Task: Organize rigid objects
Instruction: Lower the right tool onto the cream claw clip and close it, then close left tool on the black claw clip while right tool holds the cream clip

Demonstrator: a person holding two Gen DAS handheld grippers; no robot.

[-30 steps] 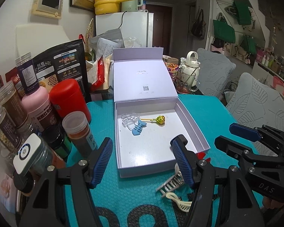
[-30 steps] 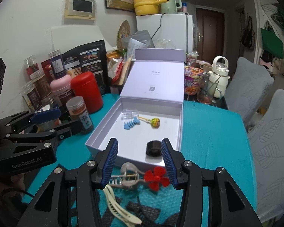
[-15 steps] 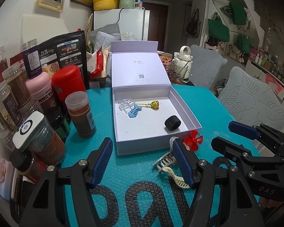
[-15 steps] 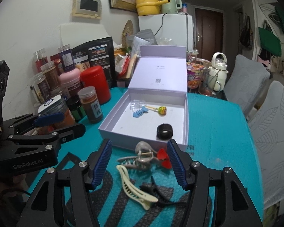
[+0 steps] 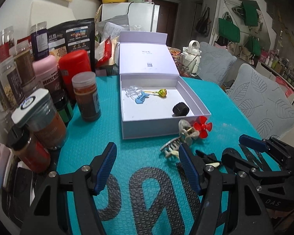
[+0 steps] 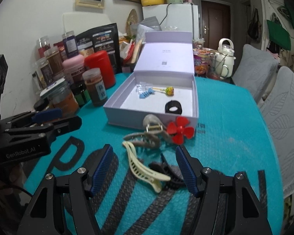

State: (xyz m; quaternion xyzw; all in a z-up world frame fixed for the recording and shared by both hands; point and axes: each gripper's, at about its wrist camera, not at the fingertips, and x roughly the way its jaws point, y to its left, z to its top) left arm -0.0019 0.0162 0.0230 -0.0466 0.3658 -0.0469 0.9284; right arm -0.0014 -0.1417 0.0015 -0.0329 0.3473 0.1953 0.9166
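Four things lie in the open white box (image 6: 115, 109). Four clips sit on the teal surface (image 6: 225, 137) before it. Right hand-held gripper (image 6: 144, 166), jaws just widened, tilts down over the cream clip (image 6: 141, 168); left hand-held gripper (image 5: 147, 168) gapes empty.

Not much is readable here: the left gripper (image 6: 47, 115) has "GenRobot.AI" printed in grey on its black body, seen from the right wrist view. The right gripper (image 5: 252, 146) shows "DAS" on its housing in the left wrist view. The brown spice jar (image 6: 95, 87) has a white label with the characters "陈皮", and the box lid (image 5: 148, 58) carries tiny print plus a QR code, too small to read.
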